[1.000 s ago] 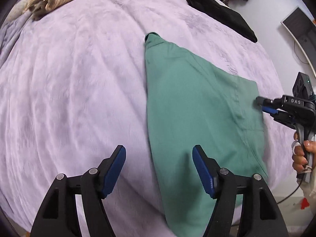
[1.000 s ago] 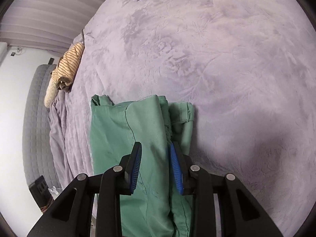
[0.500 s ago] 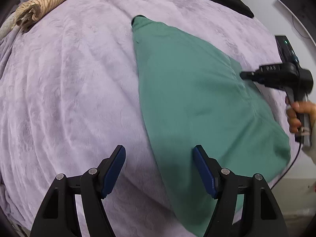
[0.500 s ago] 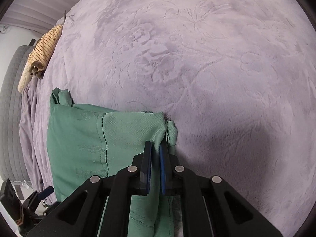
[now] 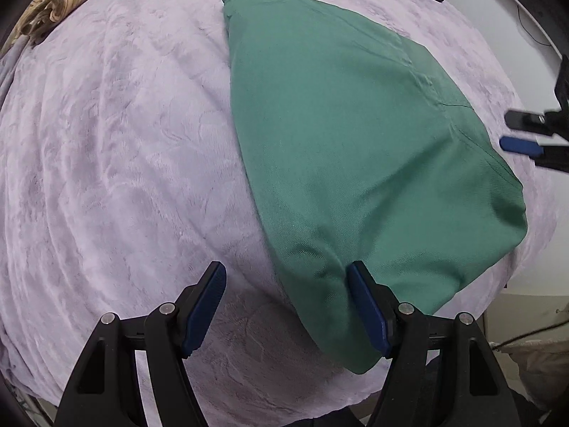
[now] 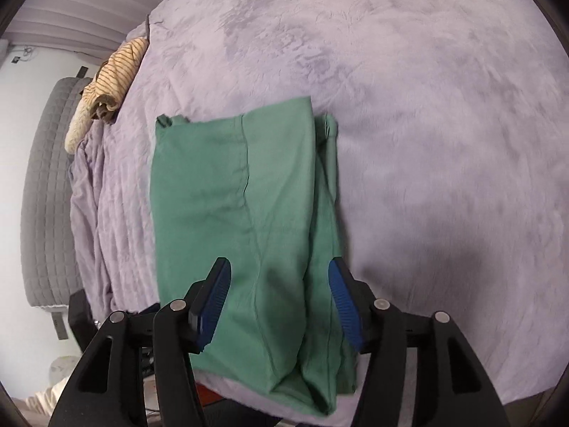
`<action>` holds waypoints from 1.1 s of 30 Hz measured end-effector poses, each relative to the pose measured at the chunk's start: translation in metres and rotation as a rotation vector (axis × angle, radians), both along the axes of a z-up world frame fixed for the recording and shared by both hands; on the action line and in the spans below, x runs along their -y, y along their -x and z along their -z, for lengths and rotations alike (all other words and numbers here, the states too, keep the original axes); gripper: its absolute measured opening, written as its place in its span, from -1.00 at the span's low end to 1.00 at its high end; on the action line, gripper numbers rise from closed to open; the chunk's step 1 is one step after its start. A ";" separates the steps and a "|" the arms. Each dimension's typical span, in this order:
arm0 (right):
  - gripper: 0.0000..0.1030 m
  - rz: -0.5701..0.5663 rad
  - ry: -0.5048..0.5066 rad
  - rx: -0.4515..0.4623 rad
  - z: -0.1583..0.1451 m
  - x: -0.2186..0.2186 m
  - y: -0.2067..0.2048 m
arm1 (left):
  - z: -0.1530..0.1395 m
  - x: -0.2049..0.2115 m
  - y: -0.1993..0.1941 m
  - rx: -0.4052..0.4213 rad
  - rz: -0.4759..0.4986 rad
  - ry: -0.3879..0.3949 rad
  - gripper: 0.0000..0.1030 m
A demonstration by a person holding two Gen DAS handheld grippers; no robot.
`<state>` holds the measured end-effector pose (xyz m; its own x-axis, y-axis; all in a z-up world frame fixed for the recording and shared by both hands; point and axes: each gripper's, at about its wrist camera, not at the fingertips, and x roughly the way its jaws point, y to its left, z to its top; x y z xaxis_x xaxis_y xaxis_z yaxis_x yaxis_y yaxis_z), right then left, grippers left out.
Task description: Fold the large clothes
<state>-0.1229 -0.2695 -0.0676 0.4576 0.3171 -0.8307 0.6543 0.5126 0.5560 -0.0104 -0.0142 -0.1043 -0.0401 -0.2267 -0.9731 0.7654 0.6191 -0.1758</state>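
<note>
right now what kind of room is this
Most likely a bedroom: a green garment lies on a lilac plush bedspread over a bed, with a grey quilted headboard at one end and a striped garment nearby.

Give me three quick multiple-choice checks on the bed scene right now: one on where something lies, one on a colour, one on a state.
1. Where does the striped yellow cloth lie?
A. on top of the green garment
B. rolled up at the blanket's far edge, apart from the green garment
C. between the left gripper's fingers

2. What colour is the blanket under the garment?
A. pale lilac
B. dark blue
C. white

3. How does the green garment lie?
A. hanging in the air from a gripper
B. crumpled into a ball
C. folded in layers, flat on the blanket

Answers:
1 B: the striped yellow cloth sits rolled near the headboard, clear of the green garment.
2 A: the blanket is pale lilac plush.
3 C: stacked layers show in the right wrist view; the right gripper is opening above it with no pad on the cloth, and the left gripper stands open.
</note>
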 end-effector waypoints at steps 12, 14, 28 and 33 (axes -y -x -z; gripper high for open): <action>-0.87 0.003 -0.003 -0.189 0.052 -0.047 0.040 | -0.008 -0.026 0.007 -0.011 0.017 -0.001 0.59; -0.88 -0.022 0.025 -0.201 0.058 -0.050 0.038 | -0.005 -0.028 0.007 -0.016 0.006 -0.003 0.60; -0.76 -0.010 0.039 -0.272 0.073 -0.059 0.053 | 0.008 -0.042 0.014 -0.025 -0.009 -0.006 0.65; -0.75 0.028 0.022 -0.278 0.058 -0.058 0.062 | 0.004 -0.039 0.016 -0.004 0.001 -0.011 0.65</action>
<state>-0.1849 -0.2112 -0.1259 0.2194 0.2880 -0.9322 0.7942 0.5022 0.3421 -0.0260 0.0250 -0.1081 -0.0441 -0.2163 -0.9753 0.7655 0.6200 -0.1721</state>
